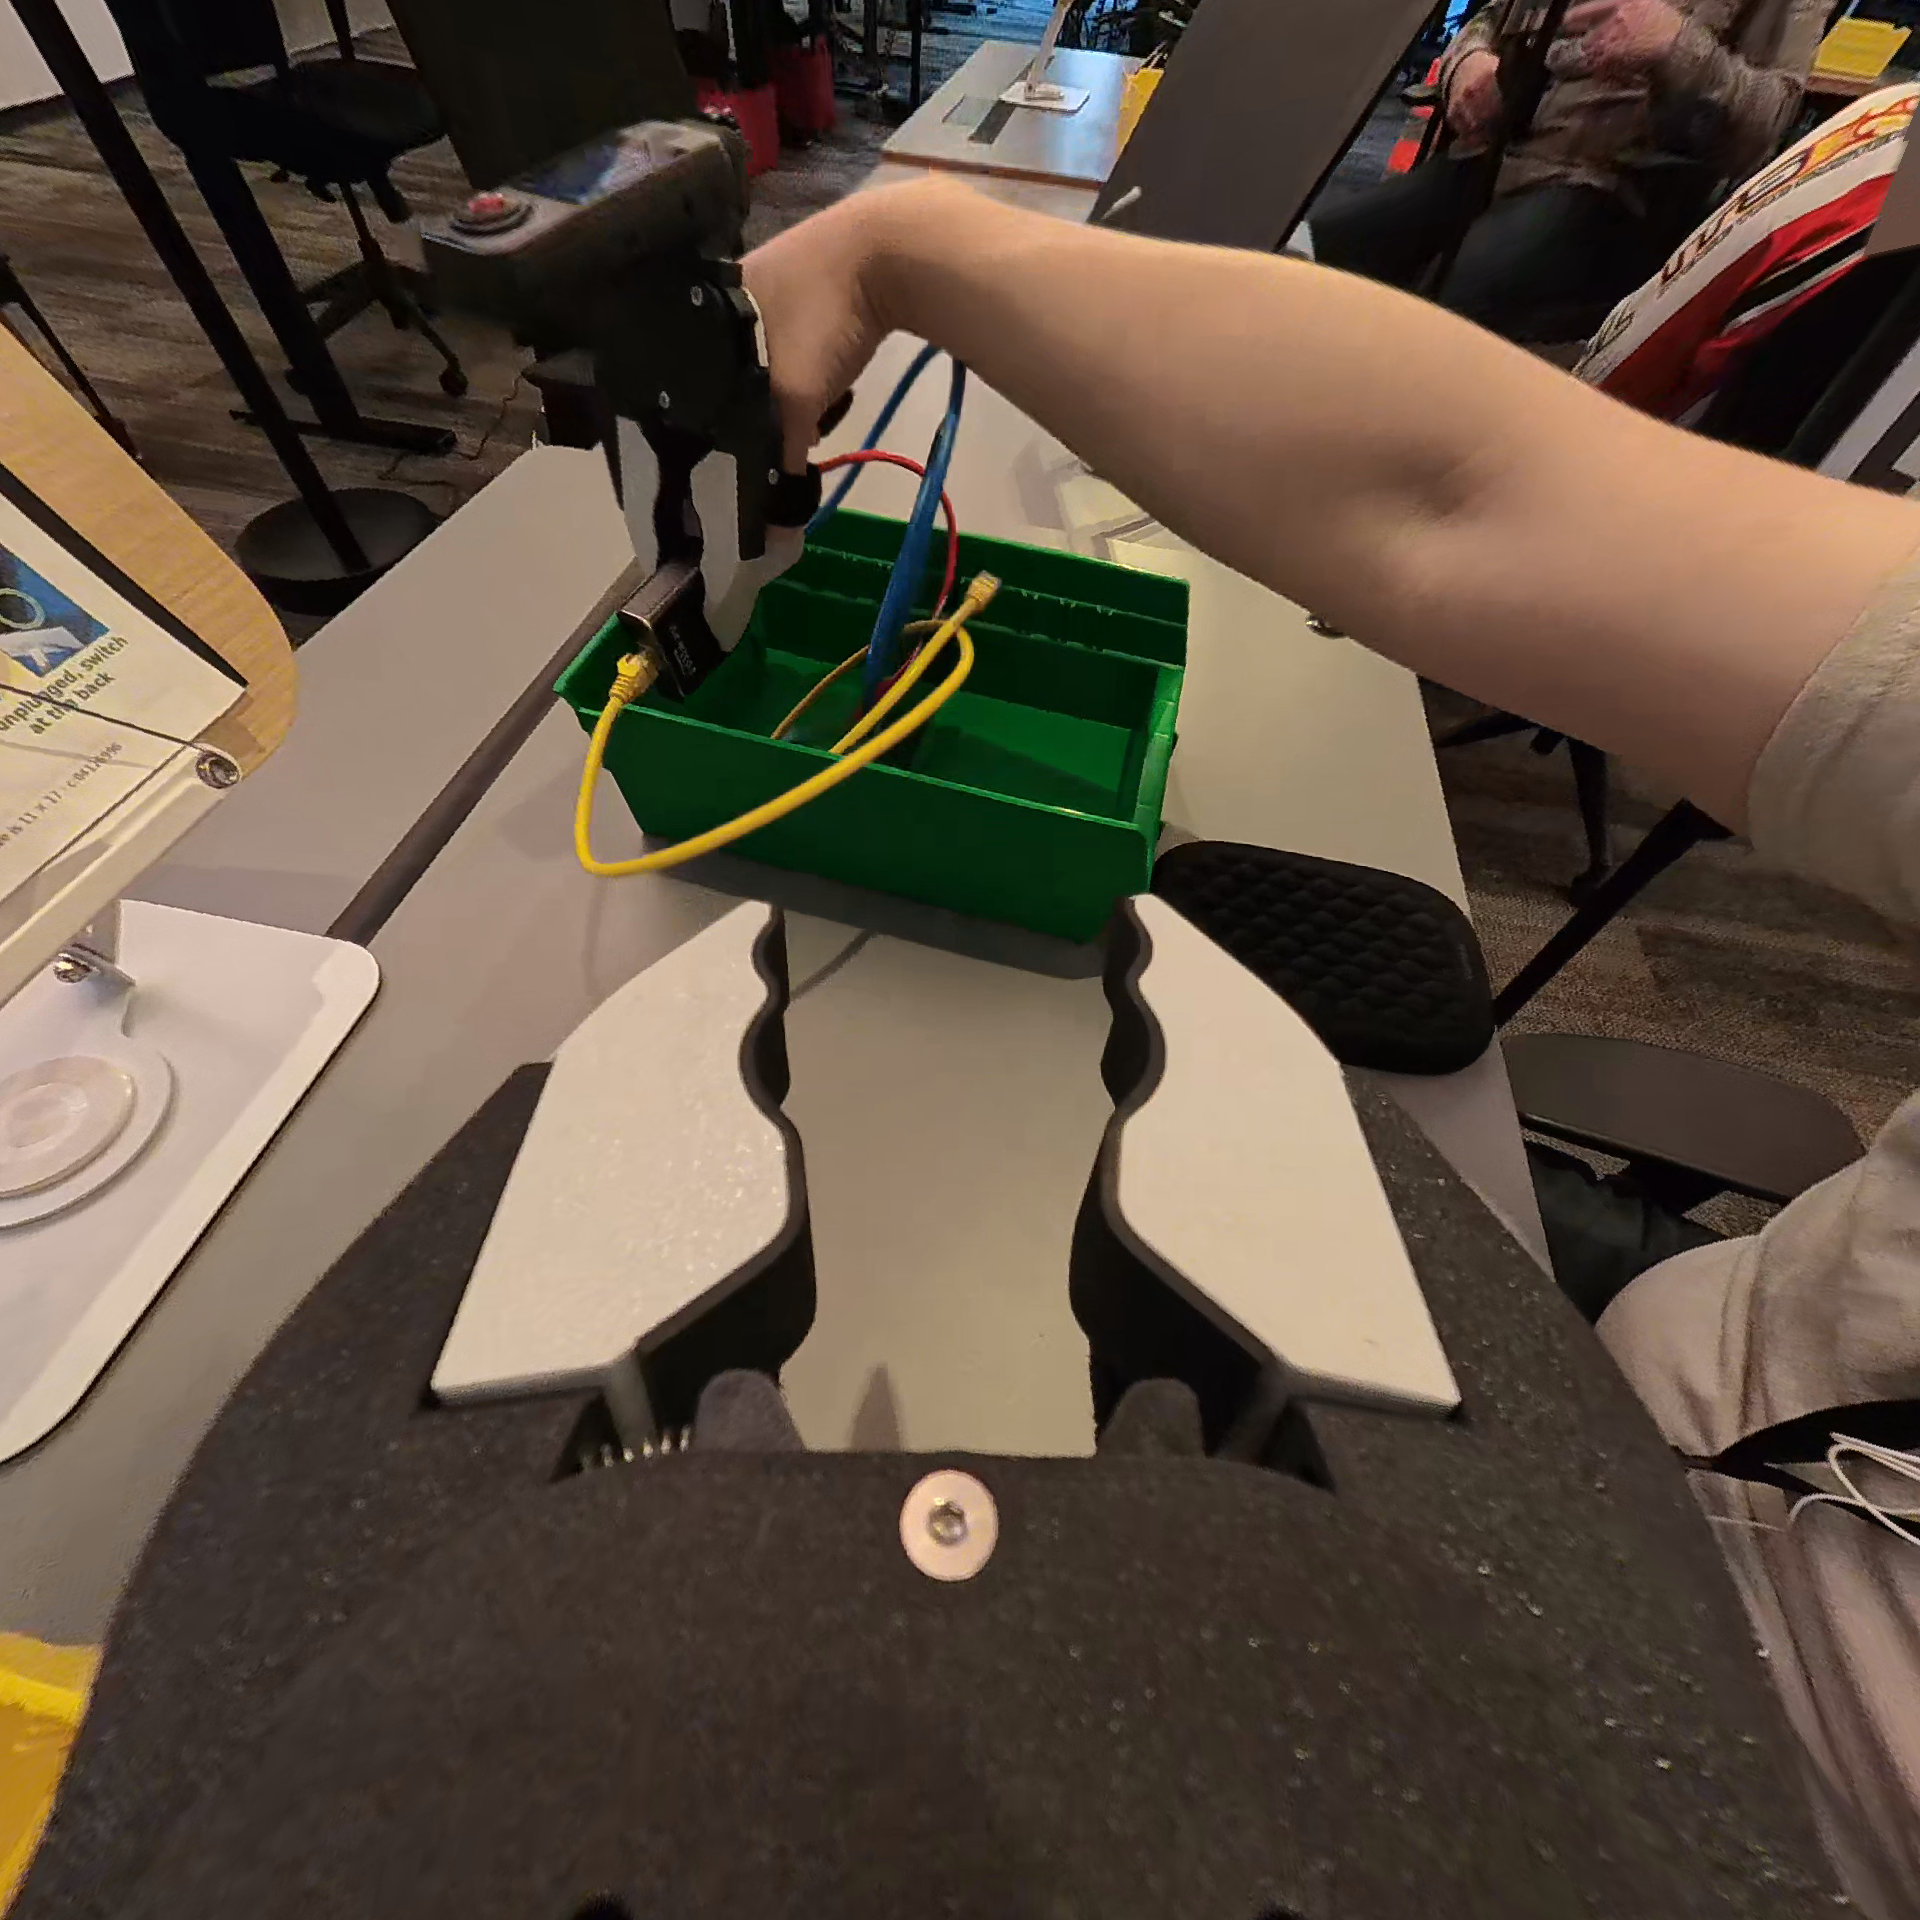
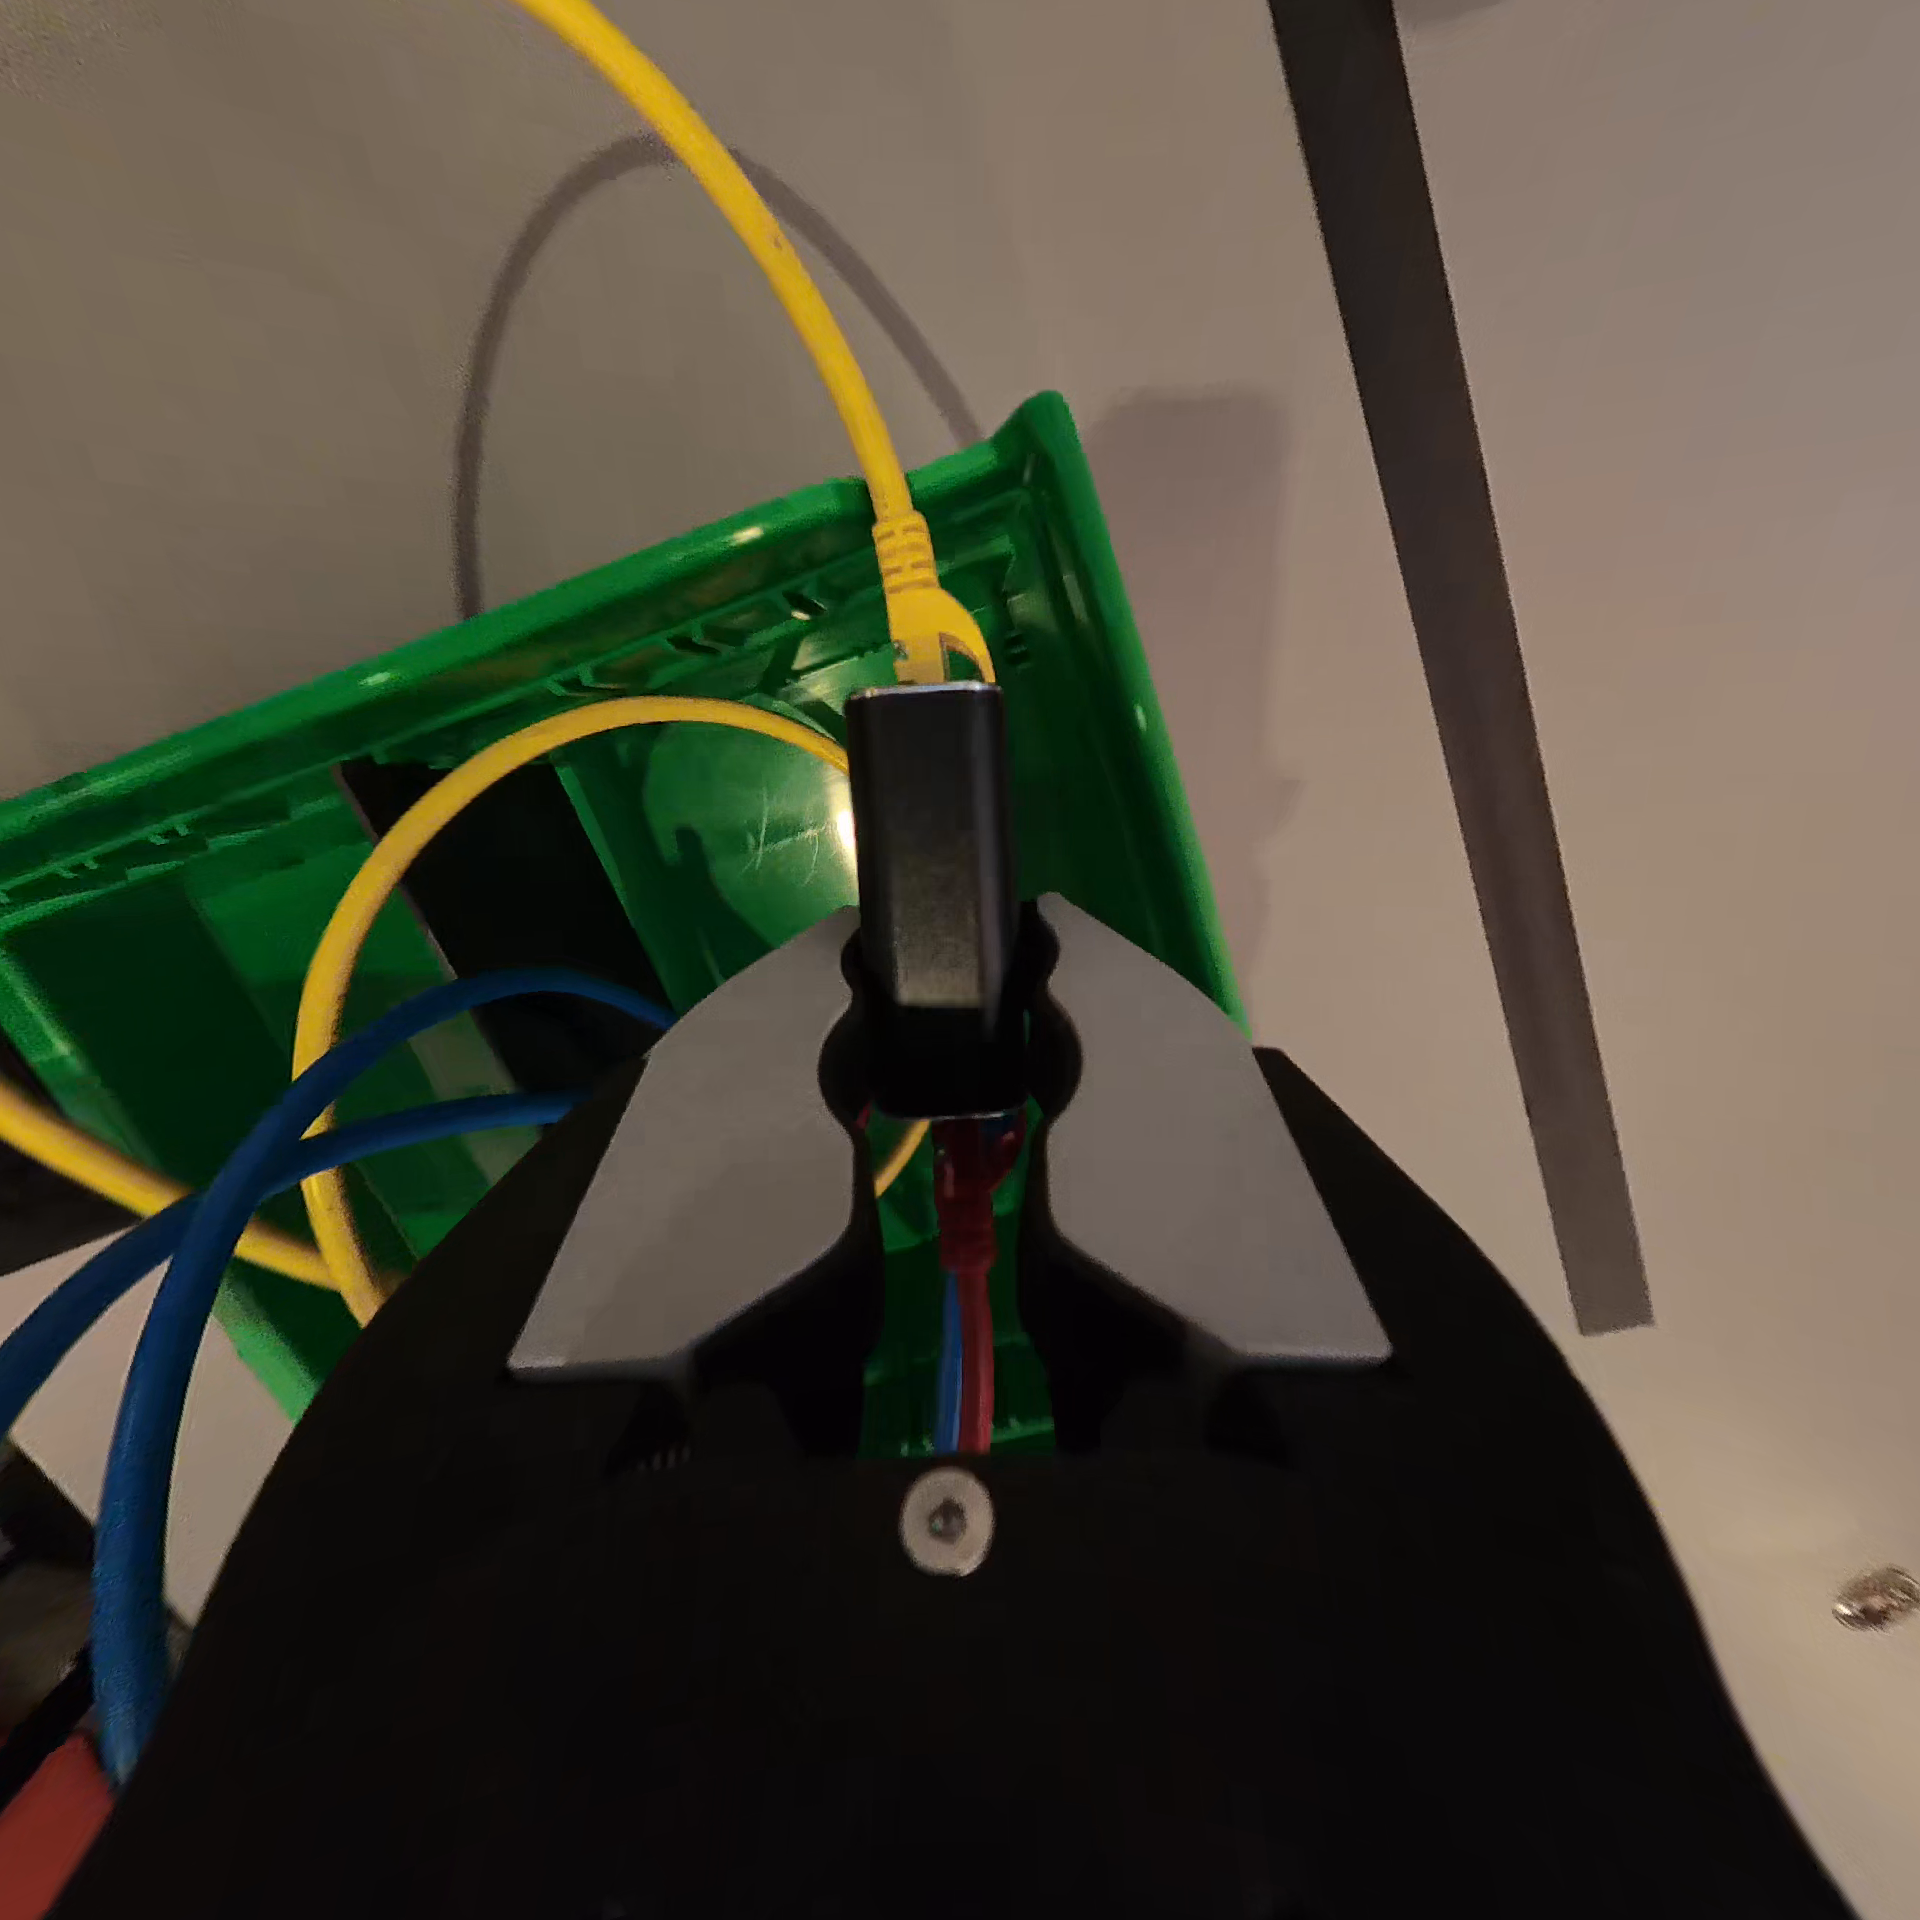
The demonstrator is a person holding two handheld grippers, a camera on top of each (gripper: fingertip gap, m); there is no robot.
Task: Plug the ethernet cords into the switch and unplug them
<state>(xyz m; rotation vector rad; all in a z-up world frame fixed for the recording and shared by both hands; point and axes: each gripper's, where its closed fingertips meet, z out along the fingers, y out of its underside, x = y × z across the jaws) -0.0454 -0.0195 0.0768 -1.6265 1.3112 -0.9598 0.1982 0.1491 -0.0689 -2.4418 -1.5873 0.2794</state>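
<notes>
Right claw (image 2: 940,997) clamped; left claw (image 1: 940,997) gapes.

Left wrist view: low over table (image 1: 935,1143), looks forward, green bin (image 1: 904,831) near ahead. Right wrist view: very close, looks down into same bin (image 2: 623,665). Both see yellow cord (image 1: 665,852) (image 2: 790,301).

So the grey surface (image 1: 935,1143) has a green divided bin (image 1: 883,831) sitting on what looks like a thin dark mat, a black padded rest (image 1: 1340,956) just beside it, and a white stand base (image 1: 208,1091) off left.
</notes>
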